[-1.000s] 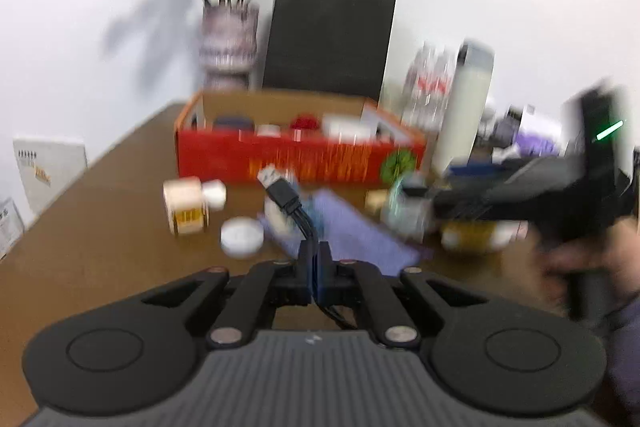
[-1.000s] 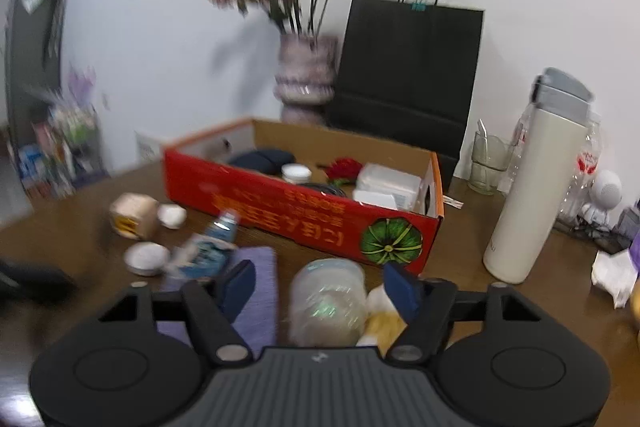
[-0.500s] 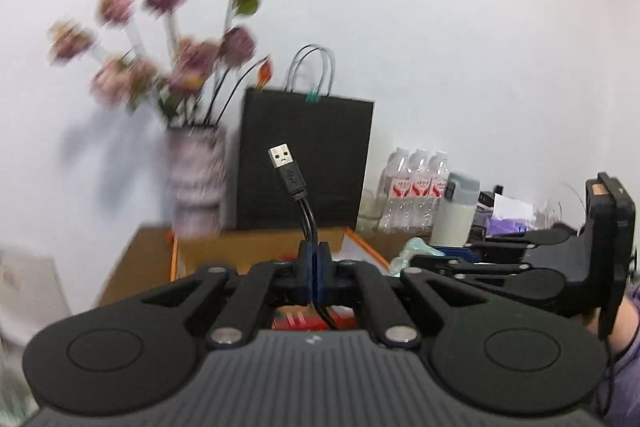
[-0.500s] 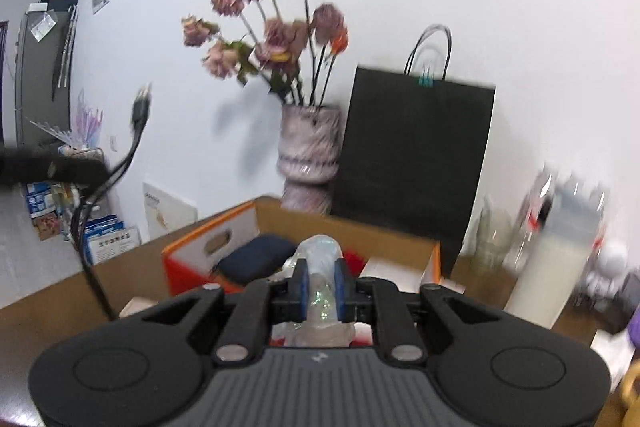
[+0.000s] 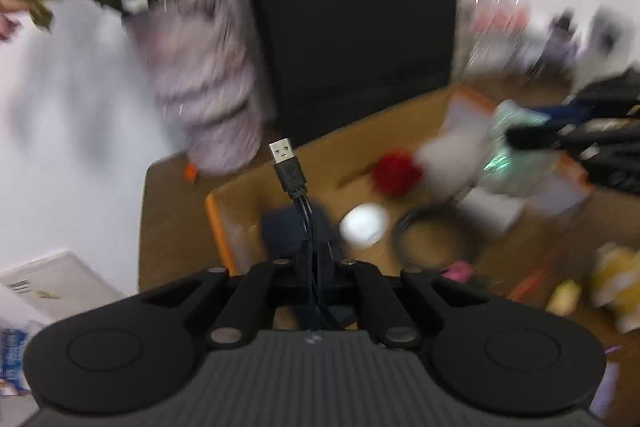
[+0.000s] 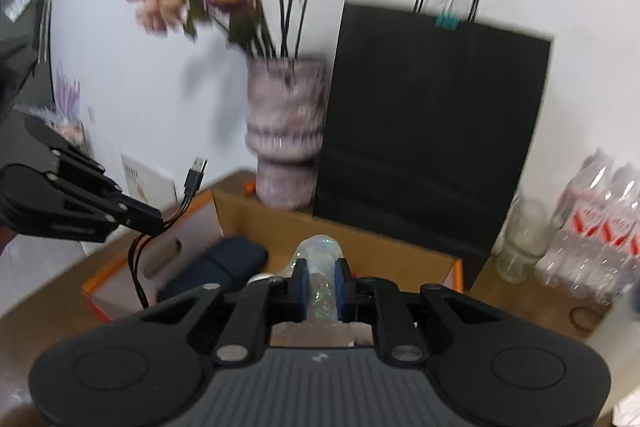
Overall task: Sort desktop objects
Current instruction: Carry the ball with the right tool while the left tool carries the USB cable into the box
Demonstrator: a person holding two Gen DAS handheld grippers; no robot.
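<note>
Left gripper [image 5: 311, 263]: clamped on the black cable [image 5: 289, 171], plug up, over the box [image 5: 216, 211].
Right gripper [image 6: 320, 281]: squeezed a crumpled clear bag [image 6: 318, 251] above that box.

Each hand-held gripper [image 5: 310, 267] is matte black: ribbed grey base, two round discs, silver pivot screws, blue pads [image 6: 300, 281] on the right one.

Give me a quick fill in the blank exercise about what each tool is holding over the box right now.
1. The left tool is shut on a black ____ cable.
2. The right tool pinches a crumpled, shiny clear ____ wrapper.
3. Both tools are above the orange-edged ____ box.
4. Behind the box stands a ____ paper bag.

Missing: USB; plastic; cardboard; black
</note>
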